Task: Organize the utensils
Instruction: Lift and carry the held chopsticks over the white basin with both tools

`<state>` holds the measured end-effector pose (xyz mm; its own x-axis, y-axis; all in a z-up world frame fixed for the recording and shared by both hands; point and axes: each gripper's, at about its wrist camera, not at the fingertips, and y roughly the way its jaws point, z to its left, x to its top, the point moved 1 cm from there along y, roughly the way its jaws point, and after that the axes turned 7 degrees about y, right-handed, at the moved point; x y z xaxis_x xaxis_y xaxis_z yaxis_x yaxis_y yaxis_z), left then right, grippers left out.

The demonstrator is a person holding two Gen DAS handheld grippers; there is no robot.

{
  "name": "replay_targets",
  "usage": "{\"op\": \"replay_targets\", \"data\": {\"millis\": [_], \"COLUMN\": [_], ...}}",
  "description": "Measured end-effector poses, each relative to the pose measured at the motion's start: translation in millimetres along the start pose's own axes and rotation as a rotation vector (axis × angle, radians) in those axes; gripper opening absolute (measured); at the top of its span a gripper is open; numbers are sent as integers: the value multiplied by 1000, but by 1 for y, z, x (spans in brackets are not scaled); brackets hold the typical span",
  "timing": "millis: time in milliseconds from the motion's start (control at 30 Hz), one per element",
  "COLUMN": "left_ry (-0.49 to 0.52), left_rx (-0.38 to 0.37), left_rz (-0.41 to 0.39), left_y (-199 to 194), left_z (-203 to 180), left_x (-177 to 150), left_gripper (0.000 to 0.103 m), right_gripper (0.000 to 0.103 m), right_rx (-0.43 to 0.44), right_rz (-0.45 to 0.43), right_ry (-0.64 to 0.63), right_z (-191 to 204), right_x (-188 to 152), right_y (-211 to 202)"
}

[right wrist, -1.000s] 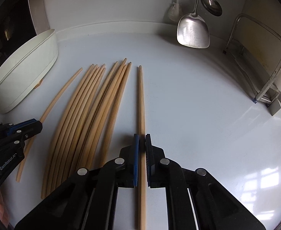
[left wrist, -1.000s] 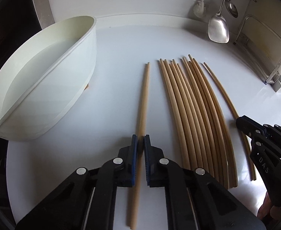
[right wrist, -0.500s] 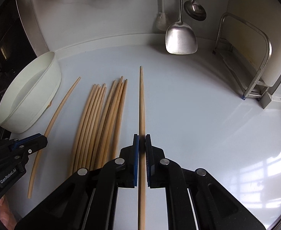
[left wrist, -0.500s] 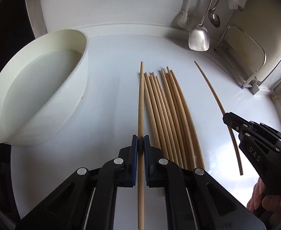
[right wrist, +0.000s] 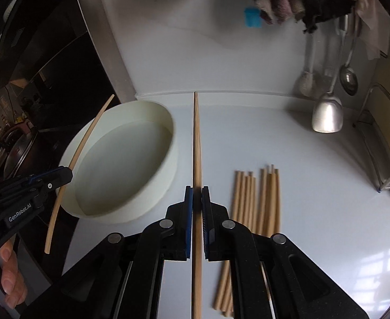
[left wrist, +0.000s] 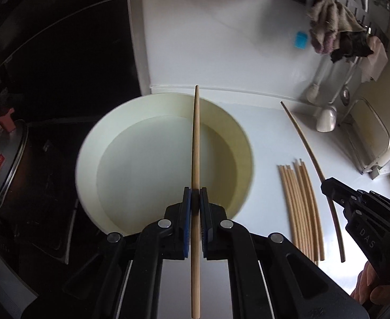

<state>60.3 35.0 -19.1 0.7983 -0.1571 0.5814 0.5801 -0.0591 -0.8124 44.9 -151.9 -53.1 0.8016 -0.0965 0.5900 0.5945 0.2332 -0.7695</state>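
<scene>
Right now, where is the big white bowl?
In the left wrist view the white bowl sits on the counter's left side, beside the dark stove, left of the chopstick pile. The left gripper holds one chopstick above it.

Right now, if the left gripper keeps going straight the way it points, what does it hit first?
Probably the white bowl. The left gripper, shut on a chopstick, points down into its open inside. Nothing shows in between, though depth is unclear.

Tan chopsticks (right wrist: 256, 199), cream basin (left wrist: 165, 106), black claw (left wrist: 195, 199) with blue pads.
</scene>
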Motion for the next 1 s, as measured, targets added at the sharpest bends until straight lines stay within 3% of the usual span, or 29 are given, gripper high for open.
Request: {"op": "replay_targets", "data": {"millis": [167, 467, 767, 1000], "left_ry": [-18, -7, 22, 39], "left_rx": [42, -28, -71, -62], "left_rz": [32, 108, 182, 233], "left_y": [24, 80, 123, 147], "left_z": [46, 71, 81, 88], "left_x": [9, 22, 25, 22], "left_gripper": [7, 7, 7, 7], "right_gripper": [6, 6, 6, 6], "right_rx": [49, 31, -35, -63], "right_rz": [71, 158, 231, 281], "right_ry": [12, 13, 15, 41], "right_z": [47, 102, 110, 105], "right_x": [11, 28, 36, 34], "right_y": [41, 110, 161, 182]}}
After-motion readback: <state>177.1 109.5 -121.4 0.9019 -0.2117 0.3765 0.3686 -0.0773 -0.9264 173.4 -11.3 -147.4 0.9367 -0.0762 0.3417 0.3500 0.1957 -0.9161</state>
